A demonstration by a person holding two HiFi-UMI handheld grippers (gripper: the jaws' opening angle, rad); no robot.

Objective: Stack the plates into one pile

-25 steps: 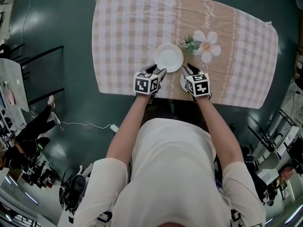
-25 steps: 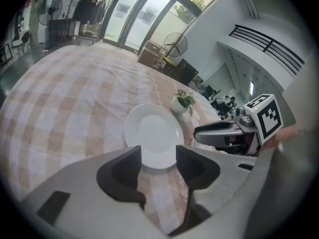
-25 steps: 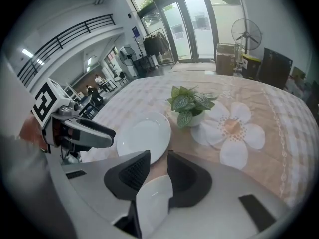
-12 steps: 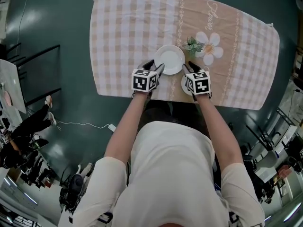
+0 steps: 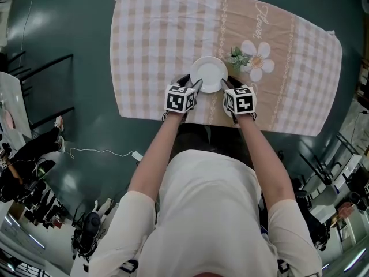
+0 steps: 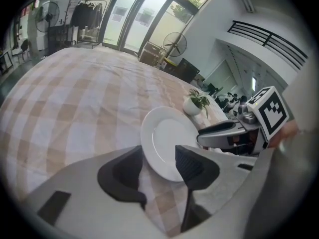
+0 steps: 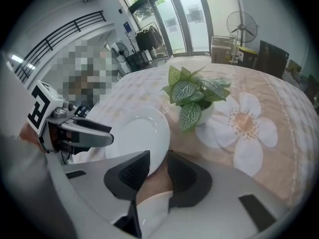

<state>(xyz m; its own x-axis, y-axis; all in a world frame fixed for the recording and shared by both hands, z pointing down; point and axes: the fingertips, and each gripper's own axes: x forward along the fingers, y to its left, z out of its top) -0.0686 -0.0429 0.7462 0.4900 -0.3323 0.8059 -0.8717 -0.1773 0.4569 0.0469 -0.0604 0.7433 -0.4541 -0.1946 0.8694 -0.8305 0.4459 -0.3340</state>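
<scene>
Only the right gripper view shows a second plate beneath the white plate, whose rim the left gripper and right gripper each clamp between narrowly parted jaws.

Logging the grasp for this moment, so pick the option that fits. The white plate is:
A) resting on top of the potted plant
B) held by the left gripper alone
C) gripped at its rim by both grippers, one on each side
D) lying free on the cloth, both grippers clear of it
C: the plate has its rim between the jaws of the left gripper on one side and of the right gripper on the other.
</scene>
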